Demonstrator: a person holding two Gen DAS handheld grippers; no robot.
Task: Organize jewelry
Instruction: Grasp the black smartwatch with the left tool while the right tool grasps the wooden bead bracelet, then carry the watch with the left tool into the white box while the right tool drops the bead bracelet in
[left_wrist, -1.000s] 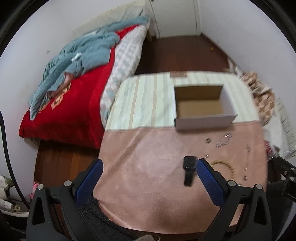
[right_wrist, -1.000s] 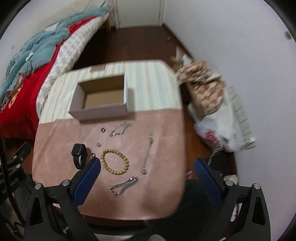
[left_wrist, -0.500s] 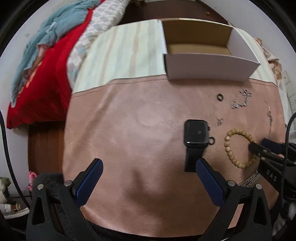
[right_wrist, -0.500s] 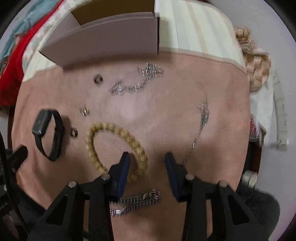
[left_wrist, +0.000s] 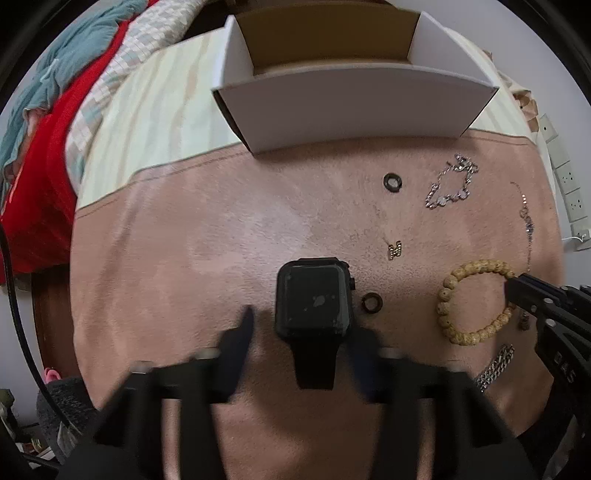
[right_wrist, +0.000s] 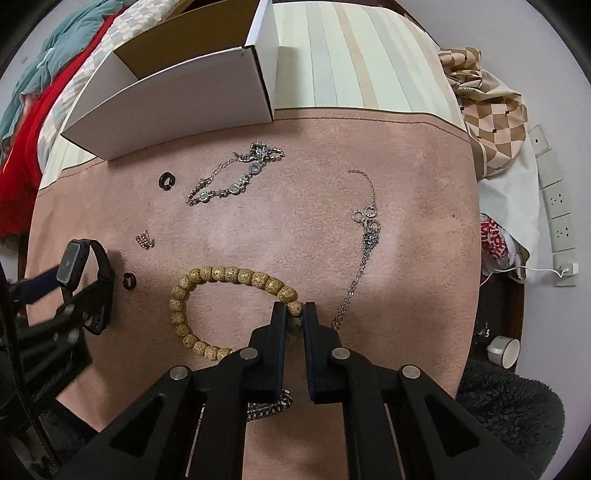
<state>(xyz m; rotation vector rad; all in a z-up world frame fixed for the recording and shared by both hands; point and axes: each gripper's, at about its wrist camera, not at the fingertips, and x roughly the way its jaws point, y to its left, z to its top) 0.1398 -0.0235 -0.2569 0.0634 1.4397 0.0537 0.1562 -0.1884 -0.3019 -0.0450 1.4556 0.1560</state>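
A: Item one, right gripper (right_wrist: 294, 314)?
B: Fingers pinched on a bead of the bracelet (right_wrist: 207, 277), which lies flat on the pink cloth (right_wrist: 406, 258). In the left view the gripper (left_wrist: 513, 291) shows as a dark tip at the bracelet (left_wrist: 458, 277), on its right side.

A: Left gripper (left_wrist: 306, 328)?
B: Blurred; fingers apart, one on each side of the watch (left_wrist: 314, 299). Contact cannot be told. In the right view the watch (right_wrist: 74, 258) stands on edge at the cloth's left side, with the left gripper (right_wrist: 79, 291) about it.

A: Loose stock?
B: A dark ring (left_wrist: 372, 302) just right of the watch. A second ring (right_wrist: 167, 180) near the box. A small gold charm (right_wrist: 145, 240) between them. A silver bracelet (right_wrist: 236, 177) just before the box. A thin chain (right_wrist: 365, 236) to the right. A heavy chain (right_wrist: 269, 404) partly under the right gripper.

A: Container?
B: Open white box (right_wrist: 177, 99), brown inside, on the striped cloth (right_wrist: 351, 55) beyond the pink one.
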